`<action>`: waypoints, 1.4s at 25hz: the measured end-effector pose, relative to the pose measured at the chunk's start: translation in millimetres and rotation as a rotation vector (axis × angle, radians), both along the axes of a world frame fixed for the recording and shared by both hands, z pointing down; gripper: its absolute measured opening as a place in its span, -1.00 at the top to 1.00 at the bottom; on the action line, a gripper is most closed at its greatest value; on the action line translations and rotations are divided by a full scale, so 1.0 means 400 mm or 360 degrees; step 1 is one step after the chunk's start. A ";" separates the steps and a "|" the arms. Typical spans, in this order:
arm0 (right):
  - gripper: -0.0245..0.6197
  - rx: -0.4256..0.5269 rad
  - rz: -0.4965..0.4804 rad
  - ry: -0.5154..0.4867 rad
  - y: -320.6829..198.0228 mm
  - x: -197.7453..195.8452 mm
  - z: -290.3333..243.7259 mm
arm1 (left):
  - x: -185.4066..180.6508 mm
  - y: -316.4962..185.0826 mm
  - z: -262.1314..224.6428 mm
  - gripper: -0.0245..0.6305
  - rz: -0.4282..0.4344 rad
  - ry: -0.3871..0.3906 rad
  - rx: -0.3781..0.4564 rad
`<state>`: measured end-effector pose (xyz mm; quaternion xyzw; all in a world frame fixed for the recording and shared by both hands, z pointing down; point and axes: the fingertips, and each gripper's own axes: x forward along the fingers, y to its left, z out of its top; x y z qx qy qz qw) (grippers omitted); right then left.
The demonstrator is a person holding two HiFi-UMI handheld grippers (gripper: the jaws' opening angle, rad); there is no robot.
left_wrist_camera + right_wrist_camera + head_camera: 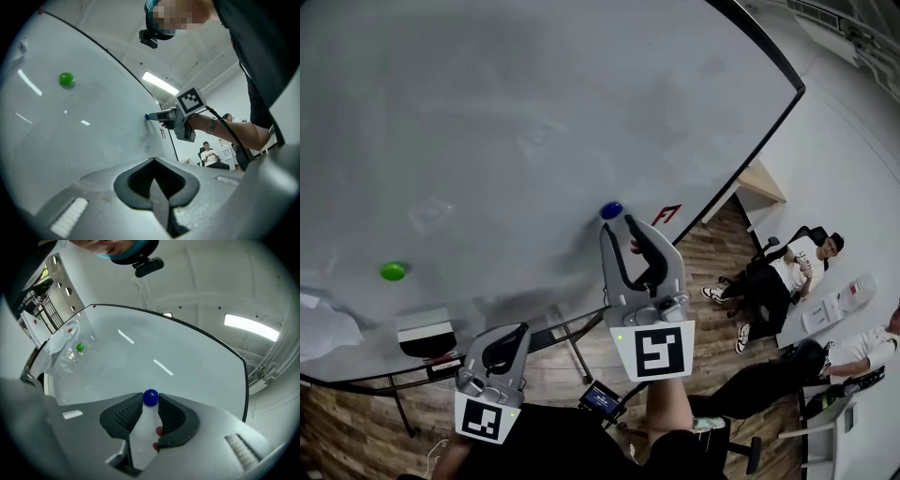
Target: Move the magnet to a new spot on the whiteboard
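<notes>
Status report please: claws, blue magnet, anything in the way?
Left gripper shut, empty. Right gripper open, blue magnet between its jaws, on whiteboard. Green magnet well aside.

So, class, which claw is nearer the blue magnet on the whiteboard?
Right. The right claw is open, its tips either side of the blue magnet. In the head view, the left claw is shut, lower and further left, well clear of it.

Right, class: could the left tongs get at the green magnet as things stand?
Probably yes: only bare whiteboard lies between the left tongs and the green magnet, though their jaws are shut.
</notes>
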<state>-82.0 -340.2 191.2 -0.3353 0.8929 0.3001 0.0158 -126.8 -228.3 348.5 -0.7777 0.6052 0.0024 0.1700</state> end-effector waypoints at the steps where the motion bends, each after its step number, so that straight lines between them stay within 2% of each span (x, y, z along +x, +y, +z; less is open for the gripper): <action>1: 0.60 -0.0007 0.0002 -0.0004 -0.004 -0.001 -0.001 | -0.002 -0.001 0.000 0.93 0.0004 -0.0002 0.0001; 6: 0.46 -0.0049 -0.0015 0.0014 -0.016 -0.016 0.005 | -0.012 0.000 0.004 0.93 0.0009 0.0009 -0.0002; 35: 0.53 -0.0049 -0.0033 0.0004 -0.027 -0.023 -0.001 | -0.021 -0.003 0.010 0.93 0.0030 -0.0010 -0.0004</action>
